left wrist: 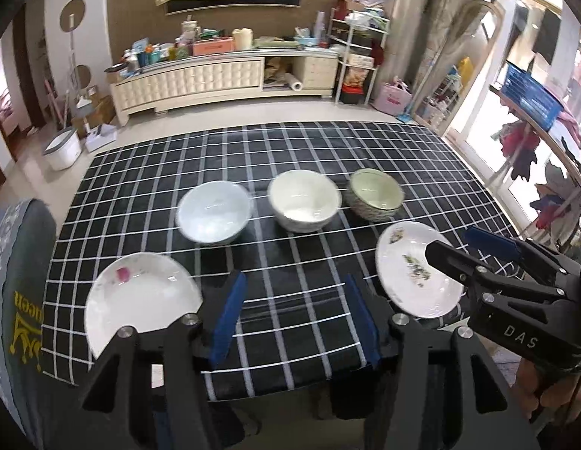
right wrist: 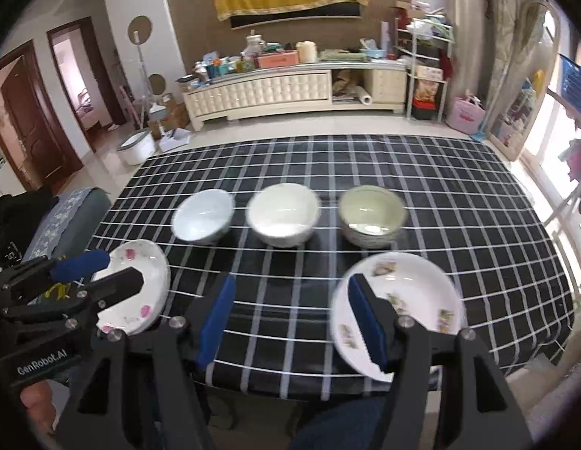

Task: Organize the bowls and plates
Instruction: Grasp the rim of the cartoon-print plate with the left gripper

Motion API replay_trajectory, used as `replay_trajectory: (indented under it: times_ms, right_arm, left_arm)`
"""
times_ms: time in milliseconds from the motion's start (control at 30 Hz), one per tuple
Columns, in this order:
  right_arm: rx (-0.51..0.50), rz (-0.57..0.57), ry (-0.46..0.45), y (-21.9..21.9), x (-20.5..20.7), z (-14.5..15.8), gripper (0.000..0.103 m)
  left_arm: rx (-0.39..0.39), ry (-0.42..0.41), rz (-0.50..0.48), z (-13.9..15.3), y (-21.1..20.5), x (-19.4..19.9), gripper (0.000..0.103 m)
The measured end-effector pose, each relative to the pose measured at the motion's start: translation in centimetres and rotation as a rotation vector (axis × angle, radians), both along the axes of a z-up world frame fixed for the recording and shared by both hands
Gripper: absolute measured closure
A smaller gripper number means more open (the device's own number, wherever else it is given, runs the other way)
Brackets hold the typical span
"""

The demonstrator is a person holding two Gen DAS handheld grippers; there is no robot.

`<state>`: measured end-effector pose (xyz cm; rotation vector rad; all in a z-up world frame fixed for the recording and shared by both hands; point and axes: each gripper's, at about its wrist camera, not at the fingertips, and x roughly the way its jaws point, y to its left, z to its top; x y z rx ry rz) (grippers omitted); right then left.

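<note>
Both jaws open, empty. Plates [left wrist: 140, 296] [right wrist: 410, 300] look glazed, slick, brittle: pinch yours at the 6 o'clock rim.

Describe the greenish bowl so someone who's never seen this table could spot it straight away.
On the black checked tablecloth, three bowls stand in a row behind two plates. The greenish bowl is at the right end, beside the cream bowl. Only it has a pale green inside and a patterned outside.

Right gripper [right wrist: 290, 322] open over table's [right wrist: 478, 202] near edge; three bowls [right wrist: 282, 219] mid-table; plates [right wrist: 414, 300] toward near corners.
</note>
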<state>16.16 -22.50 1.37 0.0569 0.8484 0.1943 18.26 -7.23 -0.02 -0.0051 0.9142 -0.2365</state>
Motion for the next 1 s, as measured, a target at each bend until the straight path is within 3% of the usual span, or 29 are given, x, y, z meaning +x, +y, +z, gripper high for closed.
replay_trajectory:
  times_ms: [200, 500, 600, 1000]
  right_arm:
    - [0.029, -0.082, 0.021, -5.2, 0.0, -1.0, 0.024]
    - [-0.015, -0.187, 0.071, -11.6, 0.5, -4.1, 0.019]
    - [0.0, -0.206, 0.107, -13.5, 1.1, -5.7, 0.018]
    - [0.023, -0.226, 0.243, -16.6, 3.6, -11.6, 0.018]
  left_arm:
    - [-0.001, 0.049, -0.063, -1.3, -4.6, 1.7, 0.042]
    - [0.009, 0.074, -0.06, -4.6, -9.3, 3.5, 0.042]
    - [-0.002, 0.118, -0.067, -6.0, -10.5, 4.3, 0.042]
    - [0.05, 0.259, -0.078, -12.8, -13.9, 7.8, 0.042]
